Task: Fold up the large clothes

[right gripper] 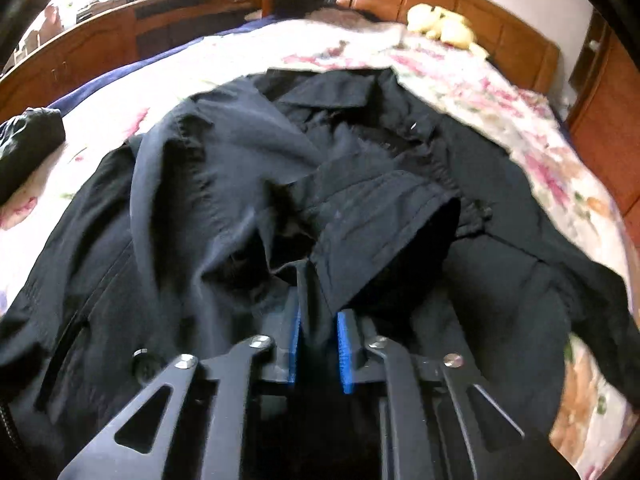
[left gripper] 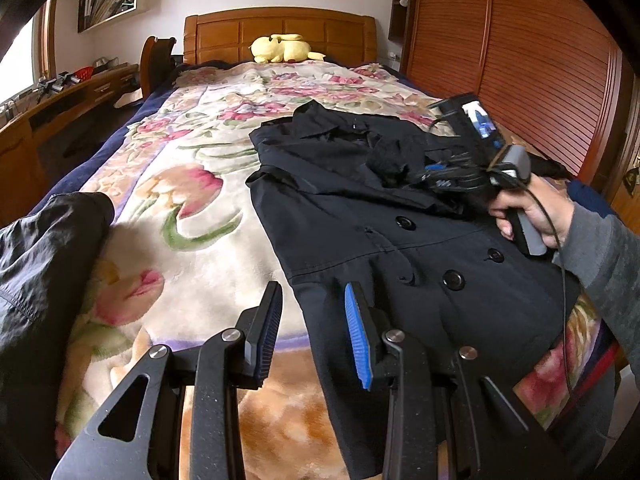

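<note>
A large black buttoned coat (left gripper: 360, 216) lies spread on the floral bed blanket (left gripper: 192, 184). My left gripper (left gripper: 312, 300) is open and empty, hovering over the coat's left edge near the bed's foot. My right gripper (right gripper: 318, 320) is shut on a sleeve cuff (right gripper: 384, 216) of the coat (right gripper: 200, 184), holding it over the coat's chest. The right gripper also shows in the left wrist view (left gripper: 404, 172), held by a hand at the coat's right side.
Another dark garment (left gripper: 44, 256) lies at the bed's left edge; it also shows in the right wrist view (right gripper: 28, 140). A yellow plush toy (left gripper: 282, 48) sits by the wooden headboard. A wooden wardrobe (left gripper: 520, 60) stands right, a desk (left gripper: 60, 100) left.
</note>
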### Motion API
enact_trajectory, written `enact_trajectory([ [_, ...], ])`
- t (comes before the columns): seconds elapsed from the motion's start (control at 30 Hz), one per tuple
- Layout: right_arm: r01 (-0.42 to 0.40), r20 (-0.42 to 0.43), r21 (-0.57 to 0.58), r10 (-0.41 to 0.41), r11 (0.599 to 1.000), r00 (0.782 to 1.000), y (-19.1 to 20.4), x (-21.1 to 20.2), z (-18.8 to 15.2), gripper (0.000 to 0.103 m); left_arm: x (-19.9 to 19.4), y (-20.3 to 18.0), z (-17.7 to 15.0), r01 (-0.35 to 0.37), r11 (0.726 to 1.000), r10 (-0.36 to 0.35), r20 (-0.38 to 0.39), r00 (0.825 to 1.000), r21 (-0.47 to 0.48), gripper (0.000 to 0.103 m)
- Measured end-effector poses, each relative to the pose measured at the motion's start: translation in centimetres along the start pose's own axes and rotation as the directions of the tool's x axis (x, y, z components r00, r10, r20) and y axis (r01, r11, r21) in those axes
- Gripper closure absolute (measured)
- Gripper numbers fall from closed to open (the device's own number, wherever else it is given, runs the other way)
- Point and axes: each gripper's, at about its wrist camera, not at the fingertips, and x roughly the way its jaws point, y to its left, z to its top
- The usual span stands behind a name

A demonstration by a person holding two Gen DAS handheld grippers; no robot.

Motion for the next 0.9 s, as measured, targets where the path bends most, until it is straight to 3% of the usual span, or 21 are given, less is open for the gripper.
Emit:
enact_trajectory([
  [0.17, -0.059, 0.185, 0.158, 0.029, 0.986, 0.982, -2.9, -6.7, -2.9, 0.092, -0.4, -0.7, 0.0, 0.005, 1.0, -0.005, 0.005, 1.0, 0.007, 0.07],
  [0.23, -0.103, 0.222, 0.22, 0.053, 0.97, 0.973, -4.0, -9.3, -4.9, 0.092, -0.4, -1.1, 0.0, 0.003, 1.0, -0.004, 0.009, 1.0, 0.017, 0.07],
  [0.3, -0.178, 0.211, 0.28, 0.12, 0.943, 0.97, -4.8, -11.1, -7.7, 0.092, -0.4, -1.4, 0.1, 0.0, 1.0, -0.001, 0.009, 1.0, 0.021, 0.07],
  [0.47, -0.127, 0.14, 0.265, 0.092, 0.956, 0.986, -3.8, -14.7, -13.4, 0.088, -0.1, -2.1, 0.1, 0.017, 1.0, -0.018, 0.005, 1.0, 0.022, 0.07],
  [0.57, -0.114, 0.12, 0.23, 0.088, 0.967, 0.989, -2.9, -16.4, -15.9, 0.078, 0.2, -2.6, 0.0, 0.024, 0.999, -0.024, -0.001, 1.0, 0.029, 0.07],
  [0.6, -0.103, 0.115, 0.214, 0.08, 0.971, 0.99, -2.6, -16.7, -16.4, 0.075, 0.4, -2.9, 0.0, 0.025, 0.999, -0.025, -0.006, 1.0, 0.033, 0.07],
  [0.67, -0.093, 0.106, 0.193, 0.073, 0.977, 0.992, -2.2, -17.8, -17.3, 0.06, 0.6, -3.4, 0.1, 0.027, 0.999, -0.026, -0.016, 1.0, 0.044, 0.07],
  [0.73, -0.092, 0.089, 0.183, 0.077, 0.979, 0.993, -1.9, -18.6, -18.0, 0.054, 0.6, -3.9, 0.2, 0.024, 0.998, -0.023, -0.018, 1.0, 0.058, 0.07],
  [0.9, -0.082, 0.096, 0.156, 0.067, 0.984, 0.993, -2.1, -20.2, -18.2, 0.051, 0.6, -5.0, 0.5, 0.037, 0.997, -0.036, -0.022, 0.999, 0.068, 0.07],
])
